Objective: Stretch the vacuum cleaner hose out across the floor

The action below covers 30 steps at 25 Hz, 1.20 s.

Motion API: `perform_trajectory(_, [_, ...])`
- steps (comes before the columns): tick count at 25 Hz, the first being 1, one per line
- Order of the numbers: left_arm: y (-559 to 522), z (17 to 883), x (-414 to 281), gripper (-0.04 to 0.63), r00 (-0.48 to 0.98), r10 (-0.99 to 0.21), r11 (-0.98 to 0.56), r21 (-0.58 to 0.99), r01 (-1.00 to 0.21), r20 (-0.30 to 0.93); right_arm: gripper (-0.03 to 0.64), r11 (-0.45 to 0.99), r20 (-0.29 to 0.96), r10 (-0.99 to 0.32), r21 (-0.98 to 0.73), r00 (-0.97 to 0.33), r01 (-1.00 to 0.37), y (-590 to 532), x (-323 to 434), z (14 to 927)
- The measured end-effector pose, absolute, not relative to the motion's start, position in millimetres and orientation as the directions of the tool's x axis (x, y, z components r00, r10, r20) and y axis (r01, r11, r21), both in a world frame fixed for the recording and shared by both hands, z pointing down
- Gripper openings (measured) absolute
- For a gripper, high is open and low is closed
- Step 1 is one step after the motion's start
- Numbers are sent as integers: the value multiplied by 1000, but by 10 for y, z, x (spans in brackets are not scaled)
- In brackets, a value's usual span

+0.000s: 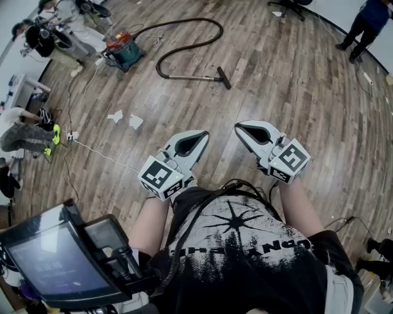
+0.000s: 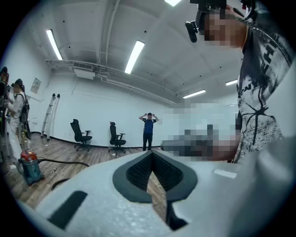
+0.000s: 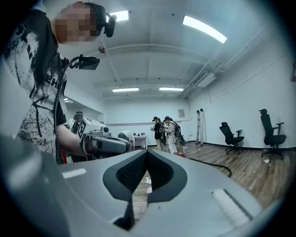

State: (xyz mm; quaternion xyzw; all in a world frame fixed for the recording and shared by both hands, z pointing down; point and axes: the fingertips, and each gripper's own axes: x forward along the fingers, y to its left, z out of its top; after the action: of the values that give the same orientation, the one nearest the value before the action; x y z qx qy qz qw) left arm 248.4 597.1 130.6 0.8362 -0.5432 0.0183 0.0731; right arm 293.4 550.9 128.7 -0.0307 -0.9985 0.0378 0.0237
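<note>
Step 1, the approach, is not yet done. My left gripper (image 1: 201,135) and right gripper (image 1: 241,127) hover at waist height, each with jaws pressed together on nothing. The vacuum cleaner hose (image 1: 184,22) lies looped on the wooden floor well ahead of both, beside its canister (image 1: 121,49). Next, I judge, I must walk over, open 1 gripper and grasp the hose near the floor head (image 1: 225,79).

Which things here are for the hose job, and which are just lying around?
For the job: vacuum, hose, left gripper, right gripper.
Just lying about: paper scraps, white cable, chair.
</note>
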Motion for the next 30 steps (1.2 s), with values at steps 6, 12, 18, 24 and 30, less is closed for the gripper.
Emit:
perform_trajectory(6, [5946,1363,2488,2,416,-903,-406,109,-908,108,3,996,56,62,-74,-997,58,5500,2957,1354])
perform_trajectory(12, [5877,1284,2568,2,421,-902,-412,104,-905,94,5,996,55,60,-74,-997,56,5444,3012,1289])
perform_trajectory(18, [5931,1357,2618,2,423,-900,-414,101,-905,108,5,991,-1,91,-99,-996,91,5540,3013,1272])
perform_trajectory(24, [5913,1415,2688,2,426,-897,-413,117,-903,117,5,990,-11,88,-112,-996,88,5528,2992,1313])
perform_trajectory(30, [5897,1386,2743,2,436,-893,-420,141,-897,109,5,987,-23,122,-103,-992,124,5595,2983,1296])
